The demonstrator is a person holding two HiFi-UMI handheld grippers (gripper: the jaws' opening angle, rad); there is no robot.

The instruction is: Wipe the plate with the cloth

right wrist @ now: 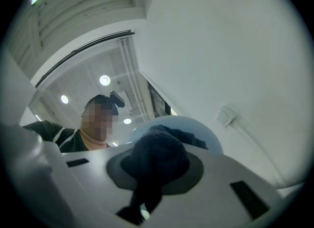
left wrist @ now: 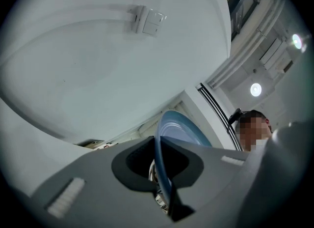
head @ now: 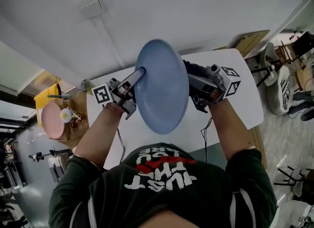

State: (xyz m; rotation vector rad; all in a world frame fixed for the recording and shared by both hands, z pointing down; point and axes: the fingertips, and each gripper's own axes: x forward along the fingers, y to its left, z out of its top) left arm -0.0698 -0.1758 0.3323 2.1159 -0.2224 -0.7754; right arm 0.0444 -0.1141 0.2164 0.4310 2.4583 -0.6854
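The pale blue round plate (head: 162,87) is held on edge in the air above the white counter (head: 235,104), its long axis running from far to near; one face looks left, the other right.

The left gripper (head: 137,77) is closed on the plate's far-left rim; in the left gripper view the rim passes straight between the jaws and is pinched there. The right gripper (head: 192,82) is clamped on a bunched dark woollen cloth (right wrist: 159,156); in the right gripper view the wad fills the gap between the jaws and sits against the plate's right face.

Governing relation: the plate lies directly left of the cloth, so the right gripper is the one nearer the surface to be wiped; the wiping stroke should probably run along that face while the left gripper keeps the rim steady.

Surroundings: a pink round plate (head: 51,121) rests on a wooden stand at far left, well apart; nothing stands between cloth and plate.
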